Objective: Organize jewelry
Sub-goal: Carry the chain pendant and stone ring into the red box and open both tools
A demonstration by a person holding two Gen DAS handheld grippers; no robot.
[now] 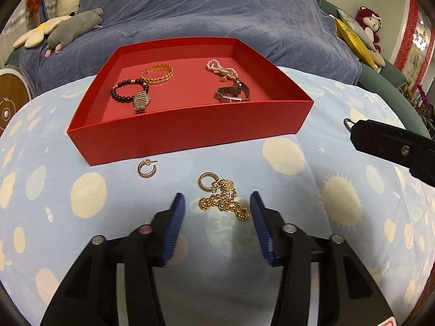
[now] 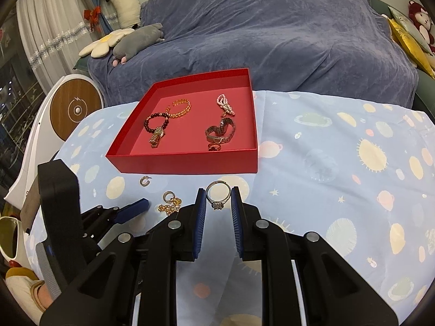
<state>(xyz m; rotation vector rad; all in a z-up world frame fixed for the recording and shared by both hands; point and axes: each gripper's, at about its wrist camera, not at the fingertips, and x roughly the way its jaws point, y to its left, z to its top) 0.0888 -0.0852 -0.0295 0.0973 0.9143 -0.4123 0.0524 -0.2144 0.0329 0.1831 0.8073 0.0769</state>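
Note:
A red tray [image 1: 179, 135] [image 2: 185, 163] sits on the patterned cloth. It holds a gold bangle [image 1: 157, 74], a dark bead bracelet [image 1: 123, 92], a gold watch [image 1: 141, 102], a pearl bracelet [image 1: 221, 69], a silver watch [image 1: 231, 93] and a small ring [image 2: 214, 146]. My left gripper [image 1: 217, 203] is open, its fingers either side of a gold chain [image 1: 225, 205] with a hoop earring [image 1: 208, 181] beside it. A second hoop earring [image 1: 146, 169] lies near the tray. My right gripper [image 2: 218, 199] is shut on a silver ring [image 2: 218, 194], held above the cloth.
A blue-covered sofa [image 1: 217, 13] with plush toys [image 1: 73, 25] lies behind the tray. A round wooden-faced device [image 2: 74, 110] stands at the left. The right gripper's black finger [image 1: 391, 146] shows at the right of the left wrist view.

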